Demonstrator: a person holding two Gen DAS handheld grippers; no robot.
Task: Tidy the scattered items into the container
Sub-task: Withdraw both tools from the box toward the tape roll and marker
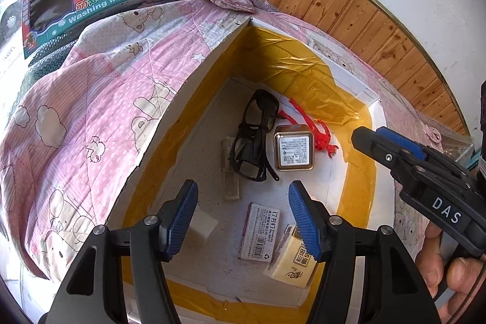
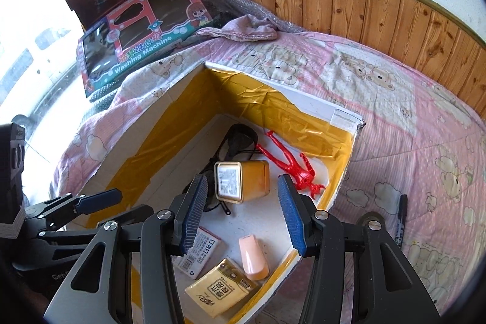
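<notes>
An open cardboard box (image 1: 194, 99) lined with yellow tape sits on a pink quilt. Inside lie black glasses (image 1: 255, 138), a gold tin (image 1: 293, 152), a red figure (image 1: 316, 129), a staples box (image 1: 261, 233), a yellow tissue pack (image 1: 291, 260) and a white block (image 1: 202, 225). My left gripper (image 1: 242, 193) hangs open and empty over the box floor. My right gripper (image 2: 242, 184) is open and empty above the tin (image 2: 252, 178), beside the red figure (image 2: 291, 163). A peach-coloured item (image 2: 253, 257) lies near the tissue pack (image 2: 218, 290). A black marker (image 2: 401, 217) lies on the quilt outside the box (image 2: 152, 117).
Toy boxes (image 2: 145, 29) lean at the back left by a bright window. A wood-panelled wall (image 2: 364, 11) runs behind the bed. A grey round thing (image 2: 372, 220) sits half hidden next to the marker. A hand (image 1: 449, 272) holds the right gripper's handle.
</notes>
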